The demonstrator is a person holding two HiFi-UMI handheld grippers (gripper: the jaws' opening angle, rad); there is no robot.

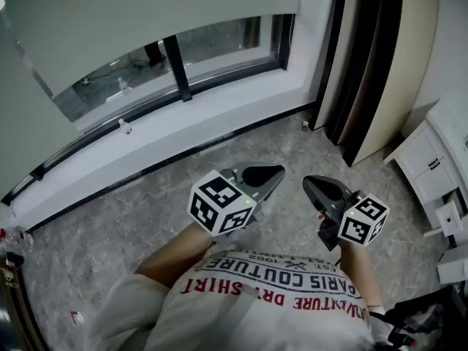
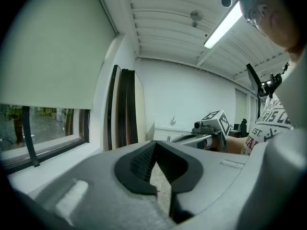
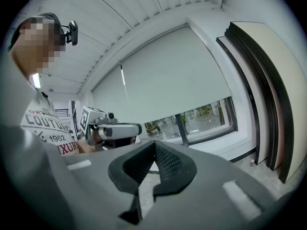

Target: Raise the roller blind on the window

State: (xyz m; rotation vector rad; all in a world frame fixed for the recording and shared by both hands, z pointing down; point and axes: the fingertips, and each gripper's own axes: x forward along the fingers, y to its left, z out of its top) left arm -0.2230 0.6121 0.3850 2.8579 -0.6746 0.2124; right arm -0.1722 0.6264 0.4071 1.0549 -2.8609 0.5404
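Observation:
A pale roller blind (image 1: 139, 17) covers most of the window (image 1: 212, 46), leaving a strip of glass bare at the bottom. The blind (image 3: 168, 75) also fills the middle of the right gripper view, and its edge (image 2: 48, 56) shows in the left gripper view. My left gripper (image 1: 274, 175) and right gripper (image 1: 311, 183) are held side by side at waist height, well short of the window. Both are shut with nothing between their jaws. Each gripper's own view shows the other gripper (image 2: 211, 128) (image 3: 112, 131) beside it.
A white sill (image 1: 168, 134) runs under the window. Dark folded panels (image 1: 365, 72) lean in the corner at the right. A white cabinet (image 1: 431, 159) stands at the far right. The floor (image 1: 110, 225) is grey marble; small objects lie at its left edge.

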